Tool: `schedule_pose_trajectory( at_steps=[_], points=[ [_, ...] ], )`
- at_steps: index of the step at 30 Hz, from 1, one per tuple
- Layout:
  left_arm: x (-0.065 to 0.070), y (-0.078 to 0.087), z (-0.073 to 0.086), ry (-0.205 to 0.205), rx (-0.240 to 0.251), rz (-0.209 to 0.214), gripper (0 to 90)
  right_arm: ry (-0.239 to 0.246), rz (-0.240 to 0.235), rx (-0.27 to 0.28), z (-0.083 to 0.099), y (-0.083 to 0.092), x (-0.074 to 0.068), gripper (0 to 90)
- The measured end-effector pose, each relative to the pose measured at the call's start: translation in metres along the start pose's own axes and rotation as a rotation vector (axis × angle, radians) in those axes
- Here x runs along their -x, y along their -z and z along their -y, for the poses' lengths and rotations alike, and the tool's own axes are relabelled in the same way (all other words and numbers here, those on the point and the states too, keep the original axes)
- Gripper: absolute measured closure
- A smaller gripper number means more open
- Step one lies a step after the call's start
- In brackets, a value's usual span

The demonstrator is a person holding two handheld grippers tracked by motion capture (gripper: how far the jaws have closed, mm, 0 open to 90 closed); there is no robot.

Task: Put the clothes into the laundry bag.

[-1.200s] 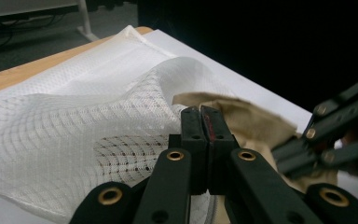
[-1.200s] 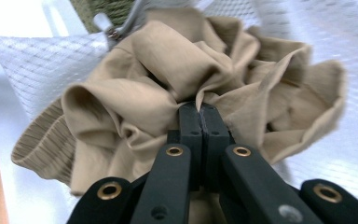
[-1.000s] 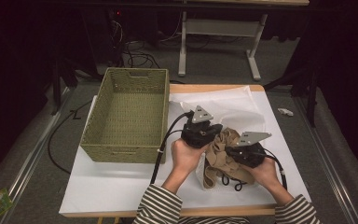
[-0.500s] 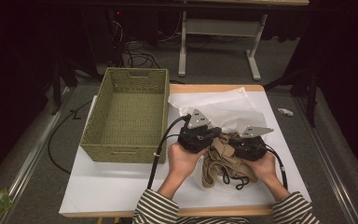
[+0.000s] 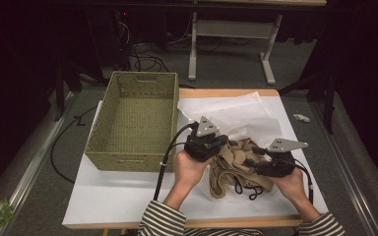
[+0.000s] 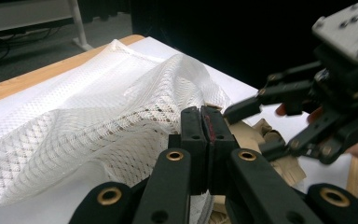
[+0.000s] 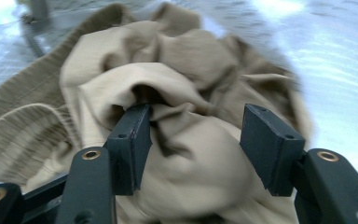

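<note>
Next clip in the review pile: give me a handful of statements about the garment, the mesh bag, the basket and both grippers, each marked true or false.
1. The woven basket has clothes in it. False: its inside is bare.
2. The left gripper has its fingers pressed together. True; white mesh lies around them, though whether any is pinched I cannot tell.
3. The right gripper is clamped on the tan garment. False: its fingers have just been opening and stand apart, with the cloth between them.
4. The white mesh bag lies on the table beside the basket. True.
5. The tan garment is neatly folded. False: it is crumpled.
</note>
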State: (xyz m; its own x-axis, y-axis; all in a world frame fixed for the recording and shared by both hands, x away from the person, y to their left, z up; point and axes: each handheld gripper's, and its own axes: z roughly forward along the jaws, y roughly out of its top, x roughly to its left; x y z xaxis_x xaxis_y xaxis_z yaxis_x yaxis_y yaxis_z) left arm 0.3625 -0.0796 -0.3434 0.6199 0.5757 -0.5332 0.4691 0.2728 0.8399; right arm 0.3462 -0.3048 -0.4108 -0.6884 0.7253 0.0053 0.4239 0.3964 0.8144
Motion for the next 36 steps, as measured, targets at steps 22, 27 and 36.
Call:
schedule_pose_trajectory(
  at_steps=[22, 27, 36],
  points=[
    [-0.005, 0.015, 0.001, 0.037, 0.000, 0.026, 89.0, 0.184, 0.197, -0.078, -0.017, -0.059, 0.002, 84.9],
    [-0.017, 0.016, 0.008, 0.067, -0.012, 0.007, 88.9, 0.112, 0.214, -0.112, -0.014, -0.070, 0.022, 80.7],
    [-0.023, 0.020, 0.011, 0.057, -0.005, -0.008, 88.8, 0.070, 0.103, -0.029, -0.016, -0.026, 0.009, 51.5]
  ],
)
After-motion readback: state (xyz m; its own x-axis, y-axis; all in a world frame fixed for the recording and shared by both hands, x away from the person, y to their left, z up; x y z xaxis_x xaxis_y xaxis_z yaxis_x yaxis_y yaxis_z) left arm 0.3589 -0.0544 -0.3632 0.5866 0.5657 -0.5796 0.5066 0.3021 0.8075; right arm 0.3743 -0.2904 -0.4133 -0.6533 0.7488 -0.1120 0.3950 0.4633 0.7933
